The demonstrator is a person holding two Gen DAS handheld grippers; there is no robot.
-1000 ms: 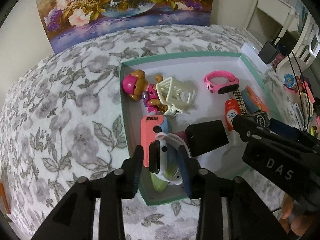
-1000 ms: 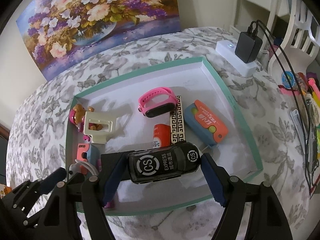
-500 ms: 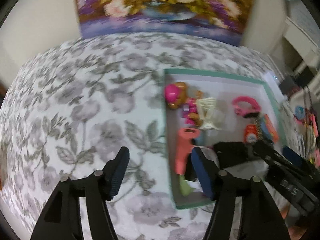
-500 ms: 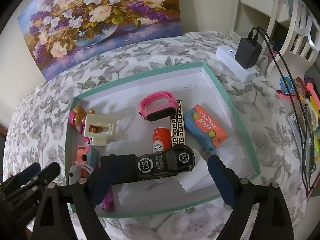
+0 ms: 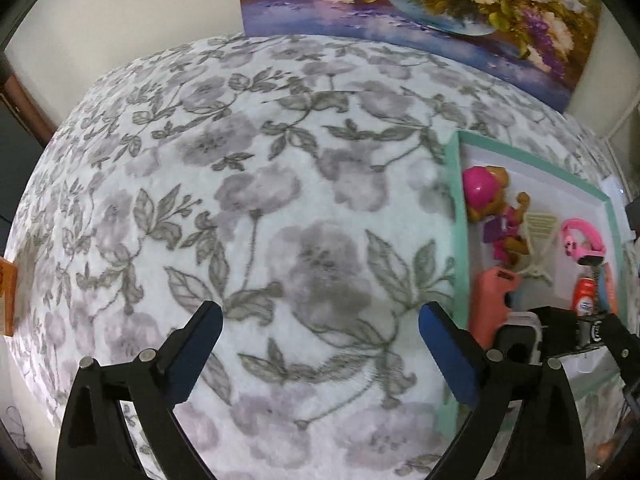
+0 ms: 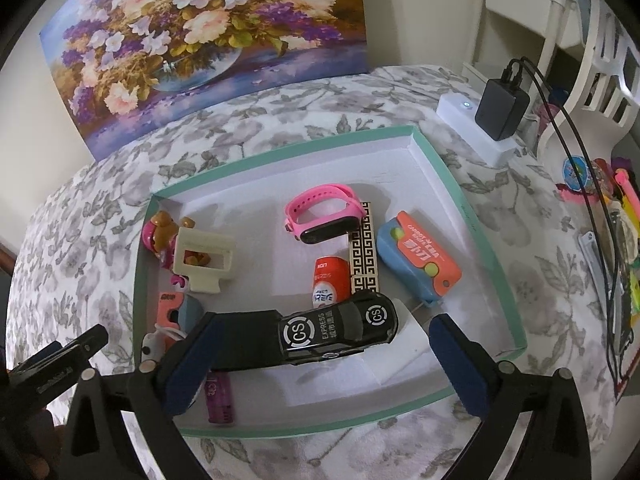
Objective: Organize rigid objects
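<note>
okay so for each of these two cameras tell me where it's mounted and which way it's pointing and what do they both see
Left wrist: on the left gripper, angled down at the flowered cloth beside the tray; its open, empty fingers show.
Right wrist: on the right gripper, angled down into the tray; its open fingers straddle the black toy car without touching it; the left gripper shows at lower left.
Shared: tray, pink watch, dog toy, flower painting.
</note>
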